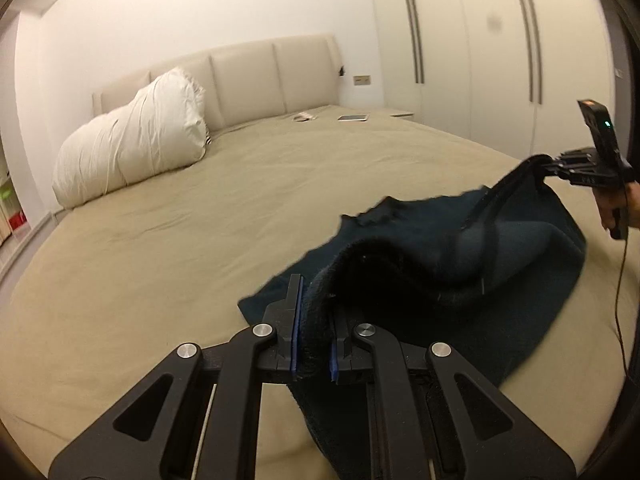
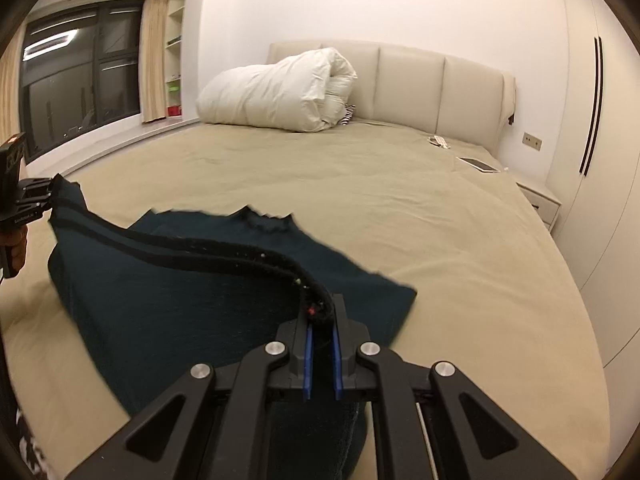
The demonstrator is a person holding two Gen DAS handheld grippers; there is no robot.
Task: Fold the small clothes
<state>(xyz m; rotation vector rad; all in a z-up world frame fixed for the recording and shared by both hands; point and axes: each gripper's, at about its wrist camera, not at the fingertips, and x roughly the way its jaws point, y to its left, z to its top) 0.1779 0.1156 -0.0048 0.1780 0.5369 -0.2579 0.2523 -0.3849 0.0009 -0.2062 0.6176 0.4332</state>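
In front of me is a wide bed with a smooth khaki-beige sheet (image 1: 168, 240), lightly creased, and a padded cream headboard (image 2: 408, 80) at its far end. A bulky white rolled duvet (image 1: 132, 144) lies against that headboard; a small black-and-white striped thing (image 2: 349, 114) pokes out beside it, too hidden to tell what it is. Near the far corner lie a flat white tablet-like slab (image 2: 478, 164) and, just beyond it, a small pale object (image 2: 439, 142) I cannot make out. The lower part of my dark teal knitted garment (image 2: 168, 312) rests on the sheet close to me.
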